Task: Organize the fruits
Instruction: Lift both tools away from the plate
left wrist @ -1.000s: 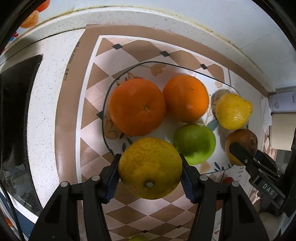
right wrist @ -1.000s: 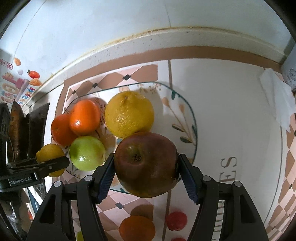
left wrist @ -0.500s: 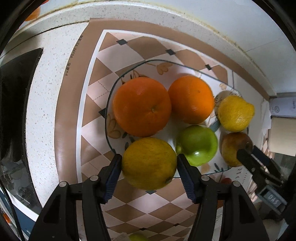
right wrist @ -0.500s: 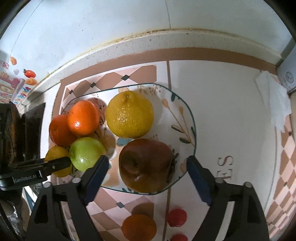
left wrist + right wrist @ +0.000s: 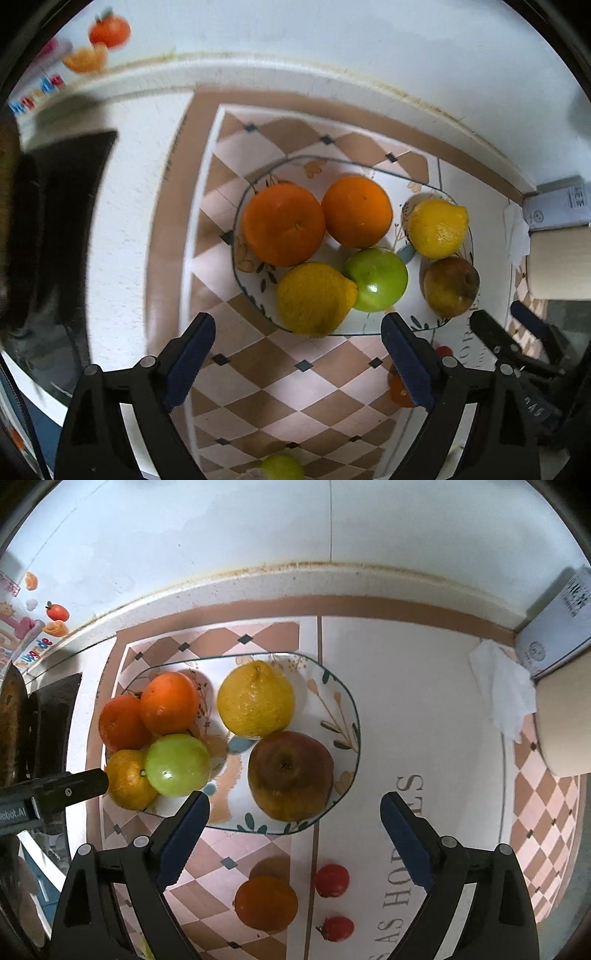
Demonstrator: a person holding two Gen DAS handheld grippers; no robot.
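Both tools hang above the flowered plate (image 5: 347,709), pointing almost straight down at the desk (image 5: 406,701), and neither has hold of anything. The left tool (image 5: 297,354) has its blue pads spreading wider, with only the checked mat (image 5: 306,391) showing between them; the yellow citrus (image 5: 314,299) lies free just beyond its fingertips, on the plate's near left edge and touching the green apple (image 5: 376,280). The right tool (image 5: 293,834) is opening too, its jaws wide apart over the near rim of the plate, and the brownish-red apple (image 5: 290,775) sits loose on the plate's near right part, clear of both pads. Behind it rests a lemon (image 5: 255,698), and toward the plate's left edge two oranges (image 5: 168,701) lie side by side, touching. Off the plate, on the mat toward the near edge of the desk, lie a small orange (image 5: 266,901) and two little red fruits (image 5: 332,880). A white tissue (image 5: 506,690) lies near the far right corner of the desk, beside a box (image 5: 554,635) against the wall.
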